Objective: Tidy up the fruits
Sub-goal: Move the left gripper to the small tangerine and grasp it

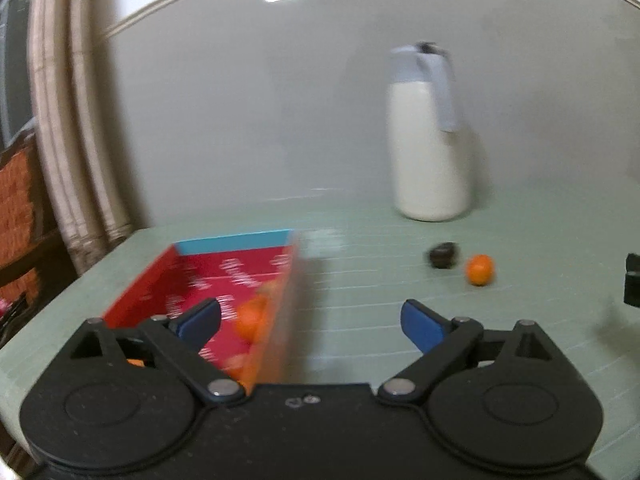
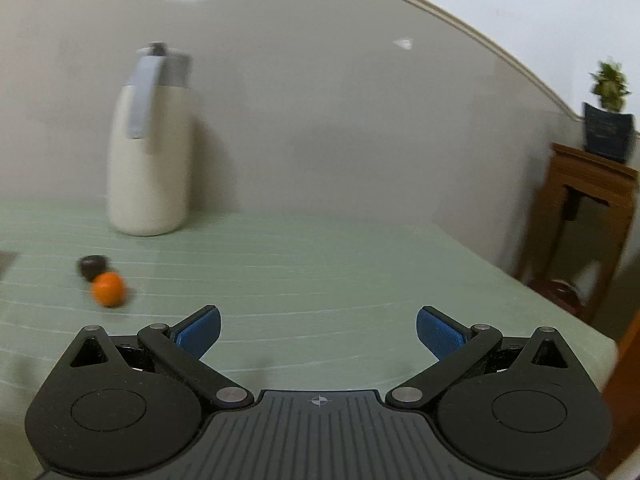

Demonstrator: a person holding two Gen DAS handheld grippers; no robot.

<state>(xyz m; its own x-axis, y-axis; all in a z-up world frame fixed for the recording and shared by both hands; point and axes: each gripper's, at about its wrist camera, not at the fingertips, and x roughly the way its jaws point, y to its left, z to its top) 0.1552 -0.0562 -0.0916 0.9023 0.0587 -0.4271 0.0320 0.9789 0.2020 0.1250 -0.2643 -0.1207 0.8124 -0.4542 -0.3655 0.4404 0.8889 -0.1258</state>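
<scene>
- The left gripper hangs low over the green table, fingers spread apart and holding nothing; its left finger sits over the right side of the box.
- The right gripper hangs over bare table further right, fingers likewise released and empty.
- Both views are smeared by motion blur, so edges are soft.
- The box, red inside with a blue far rim, lies at the near left of the table; its near end is hidden behind the left gripper's body.
- In the box lies an orange, with what may be a second one nearer, too blurred to be sure.
- A loose orange lies on the table, touching or just beside a dark lump on its far side.
- A white jug with a grey handle stands far back against the wall.
- At far right a potted plant stands on a wooden stand.
</scene>
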